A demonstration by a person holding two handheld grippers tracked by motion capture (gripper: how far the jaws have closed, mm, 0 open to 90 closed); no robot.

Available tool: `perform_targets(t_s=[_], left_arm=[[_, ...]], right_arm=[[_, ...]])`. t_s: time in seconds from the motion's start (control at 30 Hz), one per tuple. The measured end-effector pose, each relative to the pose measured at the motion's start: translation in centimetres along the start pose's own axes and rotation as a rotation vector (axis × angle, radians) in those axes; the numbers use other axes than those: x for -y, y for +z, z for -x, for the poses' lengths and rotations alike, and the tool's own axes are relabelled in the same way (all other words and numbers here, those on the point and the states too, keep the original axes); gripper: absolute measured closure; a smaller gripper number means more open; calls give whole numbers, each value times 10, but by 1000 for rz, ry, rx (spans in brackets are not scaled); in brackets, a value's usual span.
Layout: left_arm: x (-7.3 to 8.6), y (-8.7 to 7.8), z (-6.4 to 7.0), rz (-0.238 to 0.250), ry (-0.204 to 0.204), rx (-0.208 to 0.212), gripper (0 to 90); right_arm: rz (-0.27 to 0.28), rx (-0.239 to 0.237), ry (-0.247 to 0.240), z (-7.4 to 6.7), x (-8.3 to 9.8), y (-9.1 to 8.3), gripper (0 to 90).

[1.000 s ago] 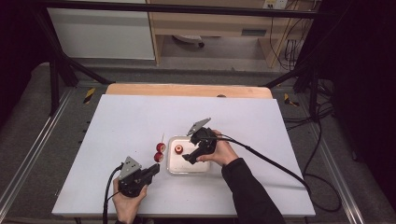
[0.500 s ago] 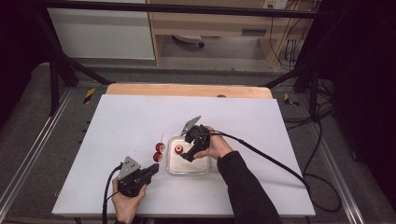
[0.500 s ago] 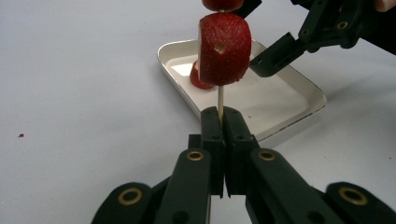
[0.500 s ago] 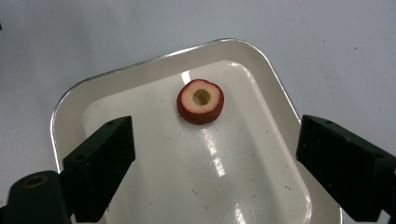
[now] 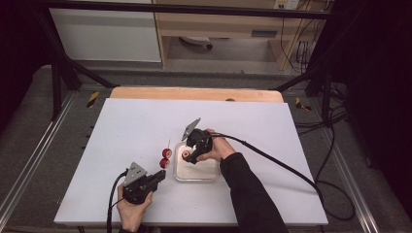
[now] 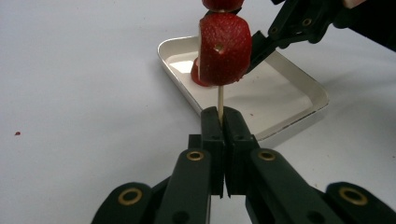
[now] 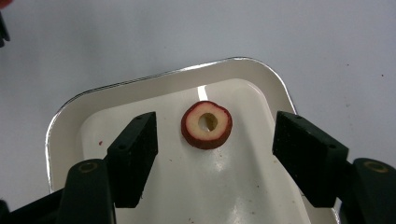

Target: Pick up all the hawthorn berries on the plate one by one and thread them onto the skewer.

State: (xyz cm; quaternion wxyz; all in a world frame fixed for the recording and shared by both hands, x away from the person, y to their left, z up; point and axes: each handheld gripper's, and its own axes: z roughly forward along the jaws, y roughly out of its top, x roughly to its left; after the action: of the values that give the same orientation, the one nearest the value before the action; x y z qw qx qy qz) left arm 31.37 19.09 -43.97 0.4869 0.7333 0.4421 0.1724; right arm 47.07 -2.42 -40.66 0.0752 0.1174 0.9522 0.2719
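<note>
Fruit ring in the tray

Top fruit piece (image 6: 219, 3) on the stick (image 6: 220, 99) is cut off. Stick is pinched by the left gripper (image 6: 219, 114) jaws. Red ring (image 7: 206, 124), pale inside with a hole, lies in the white tray (image 7: 140, 84) between the right gripper (image 7: 215, 149) jaws, just closing, not touching.

— How many grippers are out on the table?

— Two. The left gripper (image 5: 158, 178) sits at the lower left of the high view, the right gripper (image 5: 188, 156) near the middle.

— And trays?

— One white tray (image 5: 210, 175), just right of centre in the high view.

— Fruit slices?

— I count three red ones. Two slices (image 5: 165, 158) sit threaded on the skewer, left of the tray. One cored slice (image 7: 206, 124) lies loose in the tray, centre of the right gripper view.

— Skewers?

— Just one thin wooden skewer (image 6: 220, 99), mid-frame in the left gripper view.
</note>
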Motion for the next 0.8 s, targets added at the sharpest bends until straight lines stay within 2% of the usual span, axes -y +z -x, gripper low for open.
perform_targets(t_s=[0.07,0.17,0.47,0.8], left_arm=[[0,-1,0,0,7,-1,885],[0,-1,-1,4,3,-1,885],[0,0,0,-4,9,9,885],[0,-1,-2,-3,5,4,885]], right_arm=[[3,-7,-10,0,0,3,356],[-27,-17,-36,0,1,9,382],[-47,-44,-53,2,-4,17,465],[-82,-45,-103,2,-5,23,580]])
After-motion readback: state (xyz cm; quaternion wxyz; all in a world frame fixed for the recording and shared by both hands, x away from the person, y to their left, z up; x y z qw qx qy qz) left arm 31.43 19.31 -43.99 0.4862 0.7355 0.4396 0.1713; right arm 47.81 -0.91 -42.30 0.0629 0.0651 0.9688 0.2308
